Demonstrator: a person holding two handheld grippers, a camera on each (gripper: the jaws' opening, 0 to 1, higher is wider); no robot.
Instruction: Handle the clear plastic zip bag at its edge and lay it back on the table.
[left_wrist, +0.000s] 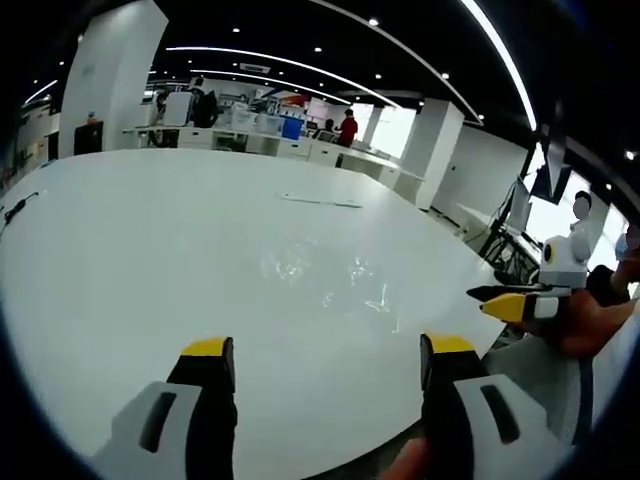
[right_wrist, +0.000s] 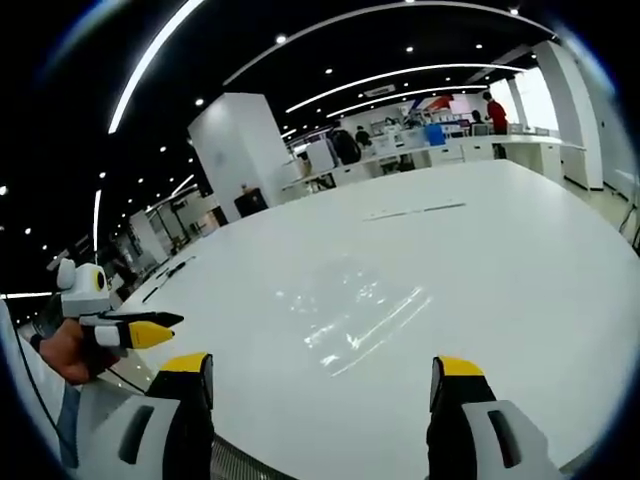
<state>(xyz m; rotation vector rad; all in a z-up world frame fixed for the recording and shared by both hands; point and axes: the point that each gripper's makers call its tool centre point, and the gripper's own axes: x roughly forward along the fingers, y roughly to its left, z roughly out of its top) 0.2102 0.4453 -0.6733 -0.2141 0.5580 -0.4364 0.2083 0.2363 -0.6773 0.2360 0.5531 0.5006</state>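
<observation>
The clear plastic zip bag (left_wrist: 325, 282) lies flat on the white table (left_wrist: 150, 260), hard to make out apart from its glints. In the left gripper view my left gripper (left_wrist: 328, 350) stands open just short of the bag, nothing between its yellow-tipped jaws. My right gripper (left_wrist: 500, 300) comes in from the right, off the table's edge, held in a hand. In the right gripper view the bag (right_wrist: 360, 315) shows as shiny creases ahead of my open right gripper (right_wrist: 323, 370). The left gripper (right_wrist: 160, 325) appears at the left, seen side-on.
A thin pale strip (left_wrist: 320, 200) lies on the table (right_wrist: 520, 260) beyond the bag, also visible as the strip (right_wrist: 415, 211). A dark cable (left_wrist: 15, 210) rests at the far left edge. Desks, white pillars and people stand far behind.
</observation>
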